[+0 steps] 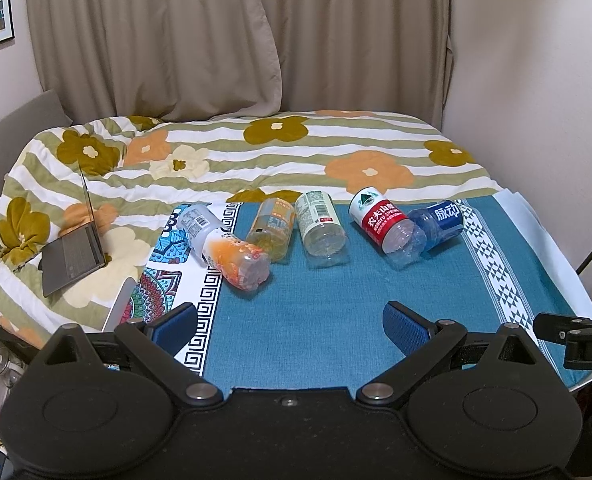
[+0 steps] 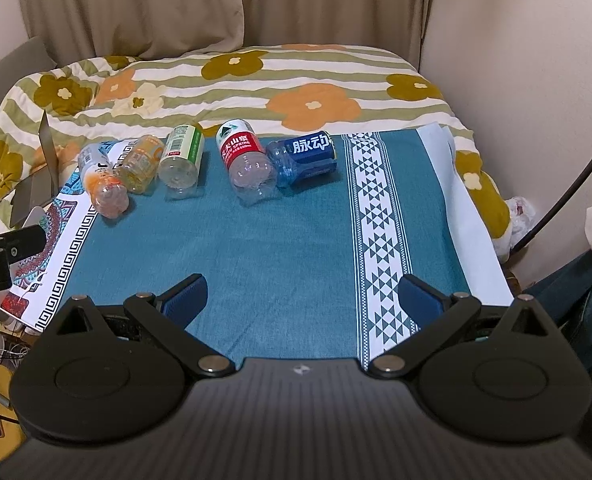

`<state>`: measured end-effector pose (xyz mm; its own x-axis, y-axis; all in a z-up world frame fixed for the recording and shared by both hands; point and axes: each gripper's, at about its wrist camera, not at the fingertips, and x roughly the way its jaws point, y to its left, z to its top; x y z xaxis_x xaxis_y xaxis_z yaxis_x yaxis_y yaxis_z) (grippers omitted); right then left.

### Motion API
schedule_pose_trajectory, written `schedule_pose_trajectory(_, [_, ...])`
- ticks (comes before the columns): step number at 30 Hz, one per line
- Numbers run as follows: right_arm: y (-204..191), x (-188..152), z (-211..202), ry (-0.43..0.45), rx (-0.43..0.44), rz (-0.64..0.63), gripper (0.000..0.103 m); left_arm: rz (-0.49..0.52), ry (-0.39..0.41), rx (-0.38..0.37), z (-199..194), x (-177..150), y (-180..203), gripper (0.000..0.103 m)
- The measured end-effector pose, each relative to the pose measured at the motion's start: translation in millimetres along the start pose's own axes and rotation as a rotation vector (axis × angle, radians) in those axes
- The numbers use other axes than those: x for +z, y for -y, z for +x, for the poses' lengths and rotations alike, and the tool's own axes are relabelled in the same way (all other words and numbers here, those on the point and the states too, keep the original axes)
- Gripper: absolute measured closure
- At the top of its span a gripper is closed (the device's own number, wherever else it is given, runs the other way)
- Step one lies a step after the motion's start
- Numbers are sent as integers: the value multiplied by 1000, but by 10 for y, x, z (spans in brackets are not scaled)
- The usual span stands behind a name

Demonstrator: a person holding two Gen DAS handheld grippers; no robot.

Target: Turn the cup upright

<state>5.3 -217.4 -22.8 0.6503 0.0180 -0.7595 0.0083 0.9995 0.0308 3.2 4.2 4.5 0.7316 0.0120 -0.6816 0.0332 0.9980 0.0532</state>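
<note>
five cut-bottle cups lay on their sides in a row, centre frame: orange cup (image 1: pixel 236 254), amber cup (image 1: pixel 272 229), green cup (image 1: pixel 320 224), red cup (image 1: pixel 387 222), blue cup (image 1: pixel 439 220). likely light, thin, crushable; grip mid-body. left gripper (image 1: pixel 292 322) and right gripper (image 2: pixel 301 298) wide, empty.

**Five cut bottle cups in a row at the table's far edge**

You face a cloth-covered table (image 1: pixel 335 312) with a bed (image 1: pixel 256 152) directly behind it. Five cups lie on their sides along the far edge. From left to right: the first cup (image 1: pixel 232 248), touching the second cup (image 1: pixel 272 228); the third cup (image 1: pixel 321 226) just beside it; then, after a gap, the fourth cup (image 1: pixel 389 226), touching the fifth cup (image 1: pixel 439 220). The first rests partly on a patterned mat (image 1: pixel 168 280) at the table's left. A laptop (image 1: pixel 72 256) sits open on the bed, left of the row. Curtains (image 1: pixel 216 40) hang behind the bed.
</note>
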Motion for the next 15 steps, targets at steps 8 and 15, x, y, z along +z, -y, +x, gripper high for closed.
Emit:
schedule_pose_trajectory(8, [22,8,-27,8,1,2,0,-2,0,3,-3,4,-7,2])
schedule_pose_trajectory(15, [61,17,-45,1,17,4,0,-17,-5,16,-43,69,10,2])
